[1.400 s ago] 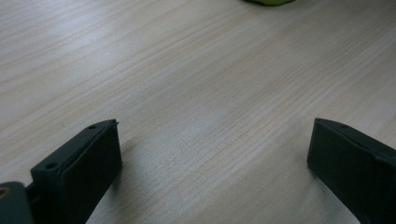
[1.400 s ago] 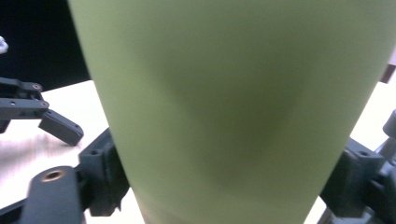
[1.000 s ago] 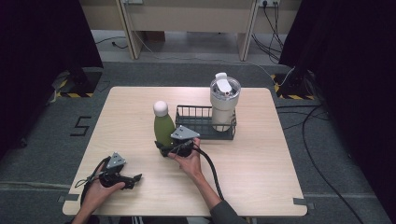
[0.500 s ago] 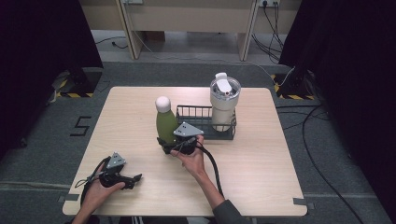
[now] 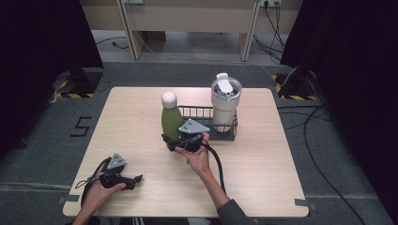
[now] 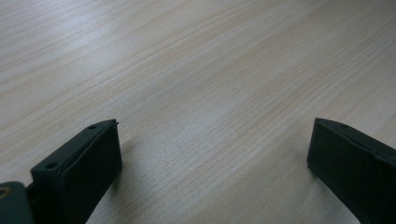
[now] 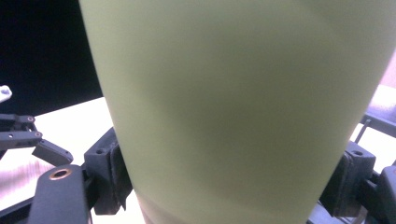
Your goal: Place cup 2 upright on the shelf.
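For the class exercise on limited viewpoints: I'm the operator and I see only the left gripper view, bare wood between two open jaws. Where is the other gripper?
Observer: The right gripper is mid-table, shut on the green bottle.
Operator: Is that bottle upright?
Observer: Yes, upright, white cap on top, just left of the black wire basket.
Operator: Anything in the basket?
Observer: A white tumbler stands at its right end.
Operator: And my gripper?
Observer: The left gripper is low at the table's near left corner, holding nothing.
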